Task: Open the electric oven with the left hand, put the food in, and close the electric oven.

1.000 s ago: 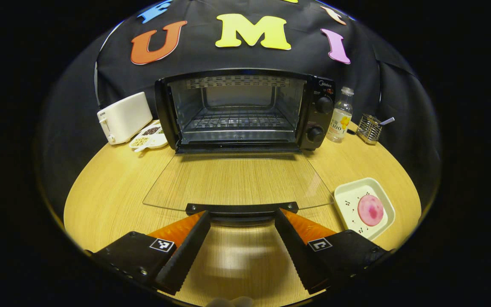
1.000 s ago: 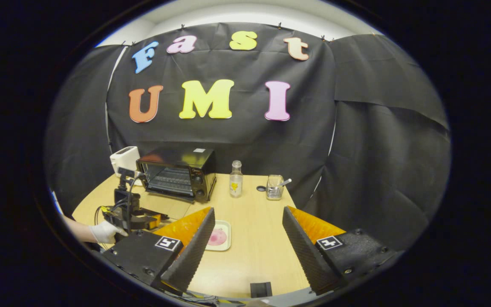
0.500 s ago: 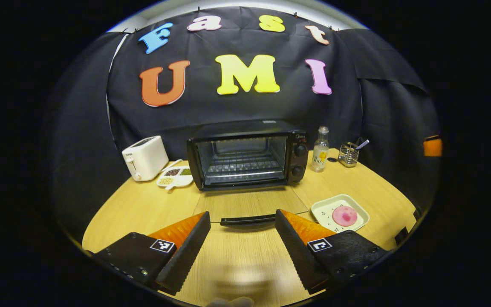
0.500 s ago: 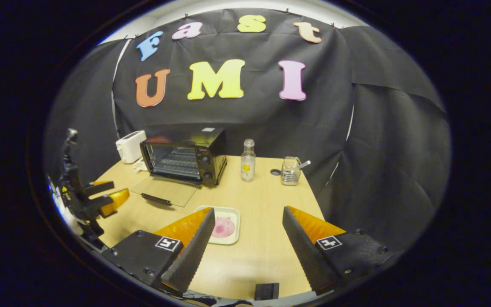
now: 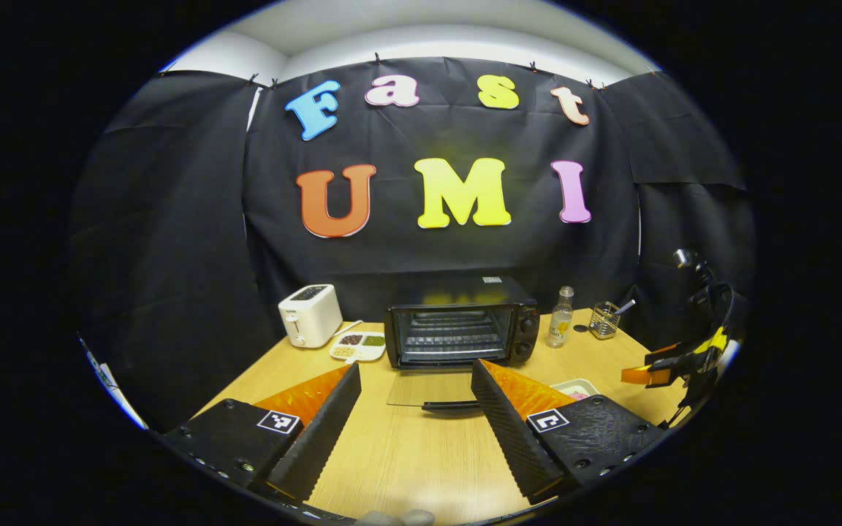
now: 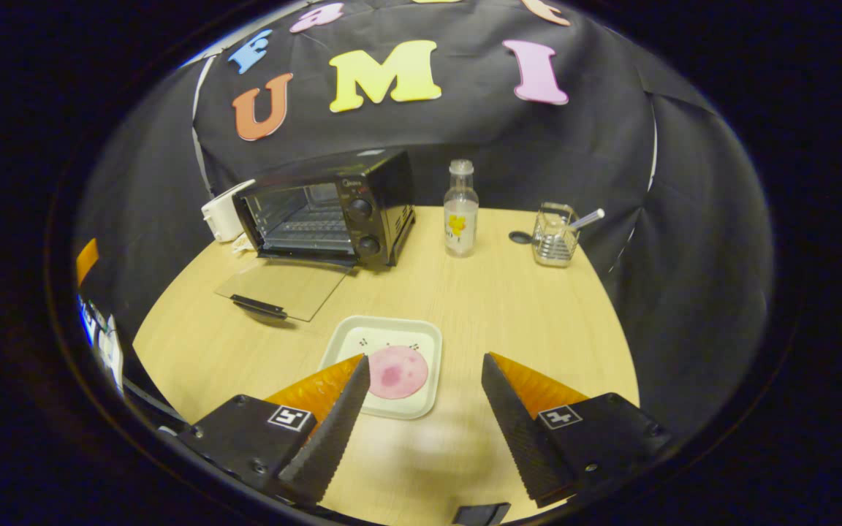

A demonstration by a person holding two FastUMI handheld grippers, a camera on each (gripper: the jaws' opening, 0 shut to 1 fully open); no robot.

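Note:
The black electric oven (image 5: 461,325) (image 6: 333,212) stands at the back of the wooden table with its glass door (image 6: 282,288) folded flat down and the wire rack bare. A pink round food piece (image 6: 397,371) lies on a pale square plate (image 6: 351,343). My right gripper (image 6: 421,380) hovers open just in front of that plate, the food just beyond the gap between its fingers. My left gripper (image 5: 415,394) is open, high and well back from the oven, holding nothing. The right gripper (image 5: 666,365) appears at the right edge of the left gripper view.
A white toaster (image 5: 310,315) and a divided snack dish (image 5: 359,348) sit left of the oven. A clear bottle (image 6: 460,210) and a glass holder with a utensil (image 6: 554,235) stand to its right. Black cloth walls surround the table (image 6: 523,307).
My left gripper has let go of the door handle and pulled far back and up from the oven. My right gripper has moved down and forward toward the plate.

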